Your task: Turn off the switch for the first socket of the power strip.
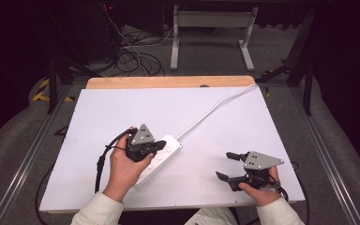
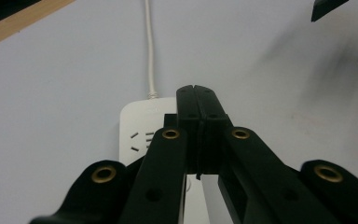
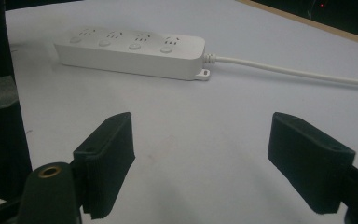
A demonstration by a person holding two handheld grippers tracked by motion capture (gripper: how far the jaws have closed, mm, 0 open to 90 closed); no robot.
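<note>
Right gripper [image 1: 226,165] sits nearest, at the front right of the white table [image 1: 243,126], held by the right hand [image 1: 261,190]. Its jaws stand wide apart w/ nothing between them; in the right gripper view just bare tabletop shows between the pads [image 3: 106,158]. It's well apart from the power strip.

Left gripper [image 1: 157,146] is a bit farther in, left of centre, held by the left hand [image 1: 122,171] w/ a pale sleeve [image 1: 96,211] at the wrist. Jaws are pressed together, tips touching, nothing held; in the left gripper view they're above the power strip [image 2: 137,128].

Power strip [image 1: 161,157] lies flat on the table, approx centre, slanting from front left to back right, partly under the left hand. Sockets & buttons face up.

Its white cord [image 1: 215,108] leaves the far end, runs diagonally back-right across the table to the far edge by the wooden strip [image 1: 168,82].
</note>
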